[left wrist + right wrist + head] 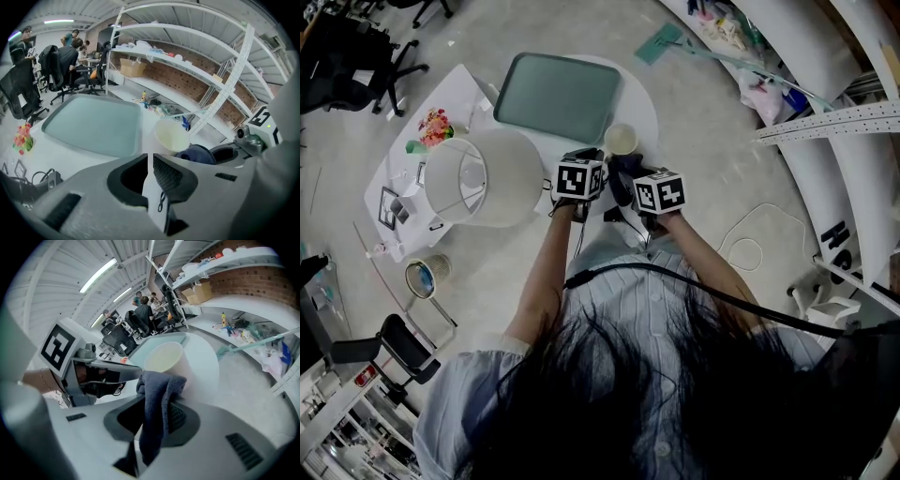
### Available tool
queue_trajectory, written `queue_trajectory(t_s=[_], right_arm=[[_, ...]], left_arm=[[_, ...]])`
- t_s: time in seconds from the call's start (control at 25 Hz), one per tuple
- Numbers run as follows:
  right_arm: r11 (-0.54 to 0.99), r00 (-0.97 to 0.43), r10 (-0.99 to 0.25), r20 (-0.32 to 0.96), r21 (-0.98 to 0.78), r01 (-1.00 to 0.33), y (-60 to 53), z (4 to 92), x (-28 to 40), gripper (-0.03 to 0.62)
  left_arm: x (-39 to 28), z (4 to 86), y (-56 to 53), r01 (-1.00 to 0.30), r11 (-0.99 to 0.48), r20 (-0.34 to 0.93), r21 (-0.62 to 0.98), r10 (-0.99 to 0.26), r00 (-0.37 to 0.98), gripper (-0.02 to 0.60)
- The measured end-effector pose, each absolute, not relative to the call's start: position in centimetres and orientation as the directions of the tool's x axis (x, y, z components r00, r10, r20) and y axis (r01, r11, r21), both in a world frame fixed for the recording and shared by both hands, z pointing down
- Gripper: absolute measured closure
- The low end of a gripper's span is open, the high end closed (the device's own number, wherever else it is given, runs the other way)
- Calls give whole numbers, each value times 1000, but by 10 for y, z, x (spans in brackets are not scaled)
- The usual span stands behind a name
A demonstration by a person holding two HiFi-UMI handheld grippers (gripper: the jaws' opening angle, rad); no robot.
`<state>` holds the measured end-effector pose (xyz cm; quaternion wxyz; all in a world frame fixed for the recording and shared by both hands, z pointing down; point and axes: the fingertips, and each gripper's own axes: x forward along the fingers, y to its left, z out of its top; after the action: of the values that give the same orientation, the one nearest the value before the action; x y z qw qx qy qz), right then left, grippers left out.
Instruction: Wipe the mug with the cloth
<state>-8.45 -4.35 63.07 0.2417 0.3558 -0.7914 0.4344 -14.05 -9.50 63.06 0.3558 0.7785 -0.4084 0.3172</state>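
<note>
The dark blue cloth (157, 401) is clamped in the right gripper's (157, 417) jaws, touching the cream mug (165, 358), which is stood upright on the desk (208, 364) at their 12 o'clock. The left gripper's (149, 176) jaws are drawn together, with the mug at 1 o'clock.

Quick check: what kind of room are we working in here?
Probably a lab or workshop that shares space with an office: long white shelving against a brick wall, and people seated at desks among black office chairs.
</note>
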Motion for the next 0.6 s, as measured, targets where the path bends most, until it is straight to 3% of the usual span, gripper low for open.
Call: queue_trajectory(t_s=[0.6], right_arm=[[319,-599,-398,695,-508,-800,-58,633,-36,508]], left_arm=[[-112,589,-89,-826,-529,732,196,-481,482,540]])
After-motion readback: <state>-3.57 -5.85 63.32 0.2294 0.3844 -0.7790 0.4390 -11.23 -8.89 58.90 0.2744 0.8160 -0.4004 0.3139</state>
